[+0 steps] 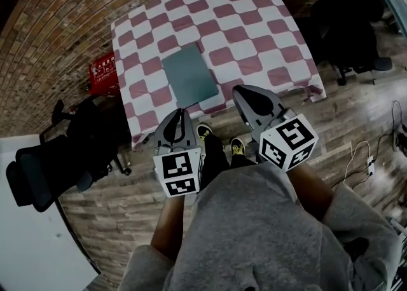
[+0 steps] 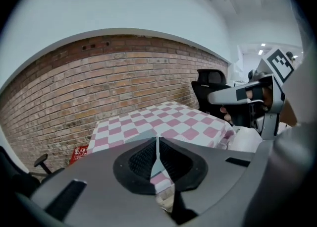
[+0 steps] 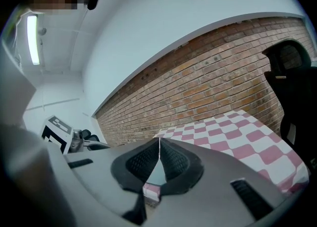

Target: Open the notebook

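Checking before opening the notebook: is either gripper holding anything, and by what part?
Nothing is held. The left gripper and the right gripper are both shut and empty; the notebook lies untouched.

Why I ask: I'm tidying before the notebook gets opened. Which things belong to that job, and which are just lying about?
Job: closed notebook on the checkered table; left gripper and right gripper, both shut and empty.
Lying about: red box on the floor; black chair; second chair; cable.
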Demonstrator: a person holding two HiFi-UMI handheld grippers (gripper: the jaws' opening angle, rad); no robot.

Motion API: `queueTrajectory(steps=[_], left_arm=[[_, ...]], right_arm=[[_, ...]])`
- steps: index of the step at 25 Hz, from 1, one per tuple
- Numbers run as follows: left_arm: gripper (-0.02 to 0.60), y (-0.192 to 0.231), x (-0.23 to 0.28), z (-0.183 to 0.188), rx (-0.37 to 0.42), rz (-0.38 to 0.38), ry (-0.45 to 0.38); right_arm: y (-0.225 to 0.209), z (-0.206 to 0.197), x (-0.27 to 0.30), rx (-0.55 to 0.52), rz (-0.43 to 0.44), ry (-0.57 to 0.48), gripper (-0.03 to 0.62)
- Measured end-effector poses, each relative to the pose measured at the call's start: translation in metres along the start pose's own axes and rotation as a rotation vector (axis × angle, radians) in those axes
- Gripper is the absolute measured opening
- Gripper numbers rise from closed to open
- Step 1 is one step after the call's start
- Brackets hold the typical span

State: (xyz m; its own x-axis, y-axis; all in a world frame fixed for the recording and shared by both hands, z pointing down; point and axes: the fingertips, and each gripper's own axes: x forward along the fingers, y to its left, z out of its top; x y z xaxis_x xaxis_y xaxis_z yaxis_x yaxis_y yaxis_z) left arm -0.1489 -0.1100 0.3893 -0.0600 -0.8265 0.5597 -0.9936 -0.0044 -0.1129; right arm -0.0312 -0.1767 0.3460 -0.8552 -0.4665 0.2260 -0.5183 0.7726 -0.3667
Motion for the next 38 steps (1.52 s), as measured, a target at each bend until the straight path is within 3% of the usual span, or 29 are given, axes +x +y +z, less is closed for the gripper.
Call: queueTrajectory(steps=[6, 10, 15, 18, 22, 29, 35, 38], left_arm=[[0.016, -0.007, 0.037, -0.010, 0.112, -0.106, 0.048], [0.086, -0.011, 0.056, -0.020, 0.154, -0.171, 0.087], [0.131, -0.013, 0.078, -0.045, 0.164, -0.244, 0.165], [0.165, -0.016, 0.094, -0.060, 0.247, -0.286, 0.220], [0.187, -0.023, 0.120, -0.082, 0.393, -0.321, 0.286], [0.216, -0.041, 0.161, -0.107, 0.561, -0.394, 0.377], [0.238, -0.049, 0.177, -0.113, 0.657, -0.409, 0.428], [0.241, -0.048, 0.179, -0.114, 0.650, -0.409, 0.446]], right_arm=[[-0.014, -0.014, 0.008, 0.023, -0.051, 0.024, 0.026], [-0.022, -0.022, 0.015, 0.042, -0.076, 0.039, 0.026], [-0.028, -0.033, 0.028, 0.055, -0.098, 0.057, 0.026], [-0.031, -0.039, 0.034, 0.062, -0.109, 0.071, 0.026], [-0.035, -0.049, 0.038, 0.077, -0.127, 0.087, 0.026], [-0.047, -0.062, 0.034, 0.105, -0.175, 0.105, 0.026], [-0.055, -0.064, 0.030, 0.127, -0.202, 0.098, 0.026], [-0.057, -0.065, 0.027, 0.139, -0.211, 0.094, 0.026]])
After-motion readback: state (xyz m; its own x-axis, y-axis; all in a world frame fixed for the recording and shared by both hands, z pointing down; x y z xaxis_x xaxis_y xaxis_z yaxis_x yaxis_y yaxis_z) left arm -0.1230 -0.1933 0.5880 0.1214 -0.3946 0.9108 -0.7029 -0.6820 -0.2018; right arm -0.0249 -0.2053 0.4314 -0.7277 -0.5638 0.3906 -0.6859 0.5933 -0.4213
